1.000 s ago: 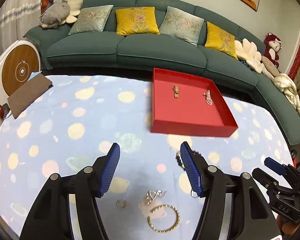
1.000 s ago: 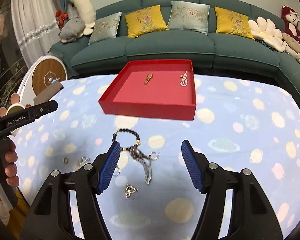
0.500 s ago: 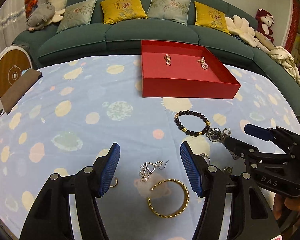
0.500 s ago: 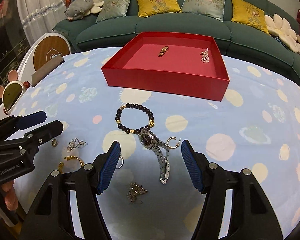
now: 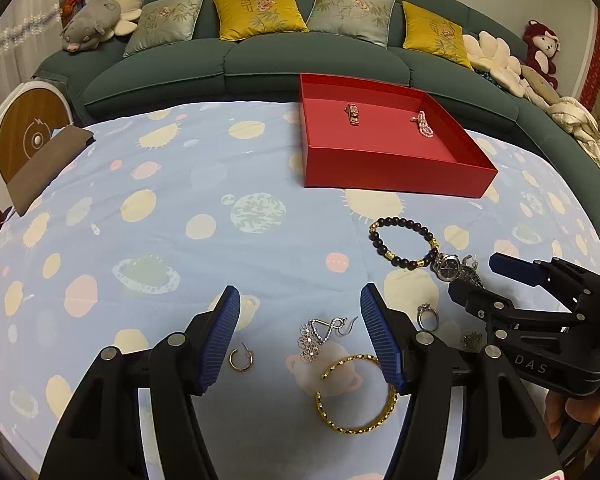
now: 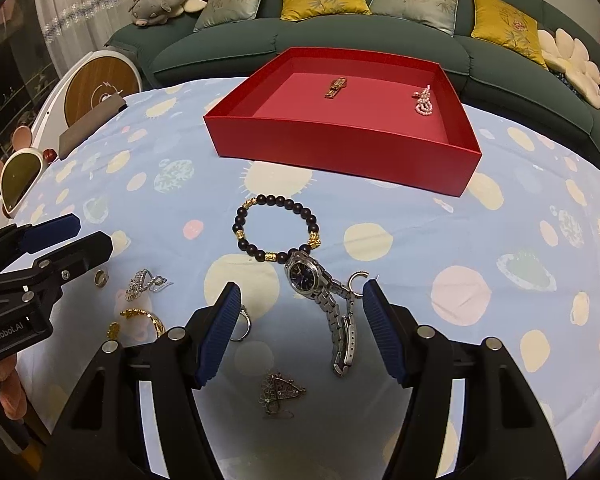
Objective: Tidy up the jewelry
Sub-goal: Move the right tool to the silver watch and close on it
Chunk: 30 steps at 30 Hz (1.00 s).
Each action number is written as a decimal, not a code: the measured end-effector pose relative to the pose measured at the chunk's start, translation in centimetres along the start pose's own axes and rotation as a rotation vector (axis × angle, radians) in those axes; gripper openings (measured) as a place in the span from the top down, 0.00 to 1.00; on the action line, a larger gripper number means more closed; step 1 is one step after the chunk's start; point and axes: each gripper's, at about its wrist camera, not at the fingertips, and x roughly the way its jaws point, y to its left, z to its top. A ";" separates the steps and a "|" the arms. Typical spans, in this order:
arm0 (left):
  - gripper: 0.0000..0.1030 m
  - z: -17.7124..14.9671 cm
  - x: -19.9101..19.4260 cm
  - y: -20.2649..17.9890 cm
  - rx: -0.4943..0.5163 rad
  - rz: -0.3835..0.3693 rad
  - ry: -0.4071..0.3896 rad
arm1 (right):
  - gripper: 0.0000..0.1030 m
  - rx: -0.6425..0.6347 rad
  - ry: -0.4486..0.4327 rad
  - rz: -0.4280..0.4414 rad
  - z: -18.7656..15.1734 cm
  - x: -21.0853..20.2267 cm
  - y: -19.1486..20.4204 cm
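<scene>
Loose jewelry lies on the spotted blue cloth. My left gripper [image 5: 300, 304] is open above a silver dangling earring [image 5: 320, 332], with a gold bangle [image 5: 356, 396] and a small gold hoop [image 5: 242, 360] close by. My right gripper [image 6: 300, 300] is open over a steel watch [image 6: 312, 280]; a dark bead bracelet [image 6: 276, 228] touches the watch's far side. A silver ring [image 6: 242, 322] and a filigree pendant [image 6: 278, 394] lie near its fingers. The red tray [image 6: 340, 148] beyond holds a gold clasp piece [image 6: 336, 87] and a pearl piece [image 6: 423, 104].
A green sofa [image 5: 260, 60] with cushions runs behind the table. A round wooden-faced device [image 5: 28, 136] and a brown pad [image 5: 44, 168] sit at the left edge. Each gripper shows in the other's view, left gripper [image 6: 40, 264], right gripper [image 5: 540, 312]. A hand [image 6: 8, 384] holds the left one.
Both grippers have dropped closer to the cloth and the jewelry looks larger. The right gripper came in over the watch. Jaws kept the same width.
</scene>
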 end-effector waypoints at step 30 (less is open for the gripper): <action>0.41 0.0 -0.2 4.9 -0.096 0.011 0.017 | 0.59 -0.092 0.081 -0.019 1.4 3.7 0.0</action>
